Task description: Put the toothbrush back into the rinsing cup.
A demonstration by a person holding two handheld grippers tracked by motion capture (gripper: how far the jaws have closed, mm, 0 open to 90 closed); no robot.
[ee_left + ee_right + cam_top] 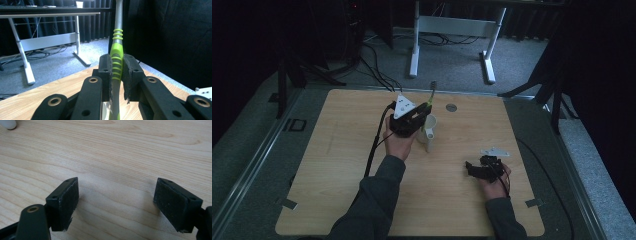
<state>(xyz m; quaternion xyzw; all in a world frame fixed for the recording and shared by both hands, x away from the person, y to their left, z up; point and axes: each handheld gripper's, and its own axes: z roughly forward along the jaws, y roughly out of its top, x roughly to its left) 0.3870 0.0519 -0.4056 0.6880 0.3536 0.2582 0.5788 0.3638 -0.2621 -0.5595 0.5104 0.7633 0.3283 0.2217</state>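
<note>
The left gripper [117,75] is clamped on the brush [116,62] over the cup [429,131] — next, I judge, lower it in — while the right gripper [116,202] rests agape.

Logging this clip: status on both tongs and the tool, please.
Left tongs shut on green-and-grey handled tool, over white ceramic mug. Right tongs open, empty, low over wooden table. Nothing in the way.

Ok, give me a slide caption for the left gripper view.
Left hand-held gripper clamps a green-and-grey tool handle upright above the wooden table.
</note>
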